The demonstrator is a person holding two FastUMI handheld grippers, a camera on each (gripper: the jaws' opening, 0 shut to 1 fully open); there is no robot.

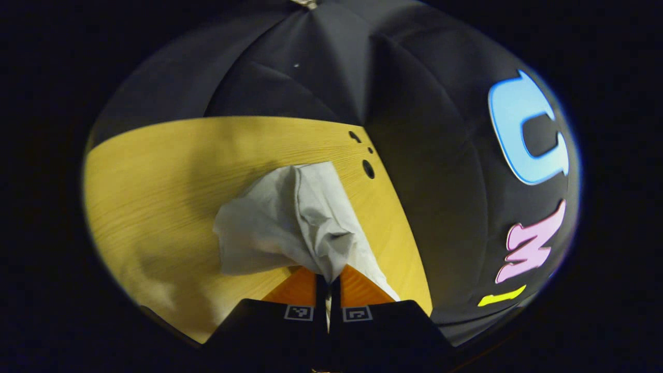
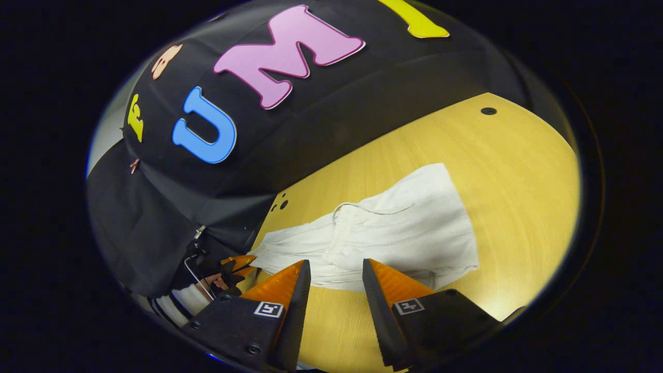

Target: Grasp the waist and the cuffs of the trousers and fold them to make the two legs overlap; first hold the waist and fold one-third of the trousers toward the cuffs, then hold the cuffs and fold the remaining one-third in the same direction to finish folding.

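Pale, matt, creased woven cloth trousers (image 2: 393, 228) lie on a smooth wood-grain bench (image 2: 518, 171) with a soft sheen, backed by matt cloth walls (image 1: 424, 171).

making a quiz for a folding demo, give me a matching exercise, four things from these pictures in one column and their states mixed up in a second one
Things:
1. left tool
2. right tool
3. trousers
4. table

States:
A. open, holding nothing
B. pale cloth, partly lying flat on the wood
C. shut on a bunch of cloth
D. yellow wood grain with dark round holes

Pairs: 1-C, 2-A, 3-B, 4-D
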